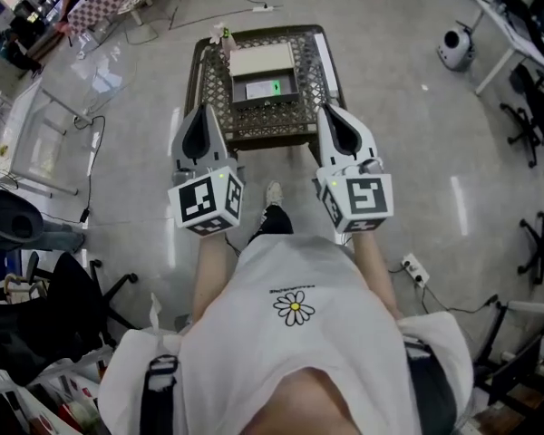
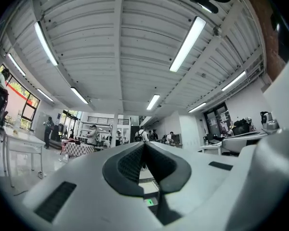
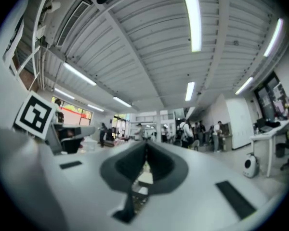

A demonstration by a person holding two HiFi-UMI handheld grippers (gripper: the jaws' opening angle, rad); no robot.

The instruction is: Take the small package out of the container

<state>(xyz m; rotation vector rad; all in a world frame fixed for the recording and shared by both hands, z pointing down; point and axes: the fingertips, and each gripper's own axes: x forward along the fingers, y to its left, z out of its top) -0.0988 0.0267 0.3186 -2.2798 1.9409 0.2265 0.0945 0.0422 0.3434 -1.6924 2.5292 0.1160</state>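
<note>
In the head view, left gripper [image 1: 200, 127] and right gripper [image 1: 341, 127] hover before the wicker table [image 1: 258, 132] at upper centre, where the pale small package [image 1: 261, 60] lies in the dark container [image 1: 237, 98], while the left gripper view and then the right gripper view show jaws clenched on nothing, so this looks like the approach, and one gripper must next open over the package.

Grey glossy floor [image 1: 417, 107], white ribbed ceiling [image 2: 111, 42] w/ strip lights [image 2: 188, 42], office chairs [image 1: 529, 120] right.

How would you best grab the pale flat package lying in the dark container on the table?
From above, probably, jaws spanning the package across its near and far long edges, the narrower way. It lies flat in the container, seemingly filling its width, so the short sides are walled in. The left gripper and right gripper, both shut, must open first.
</note>
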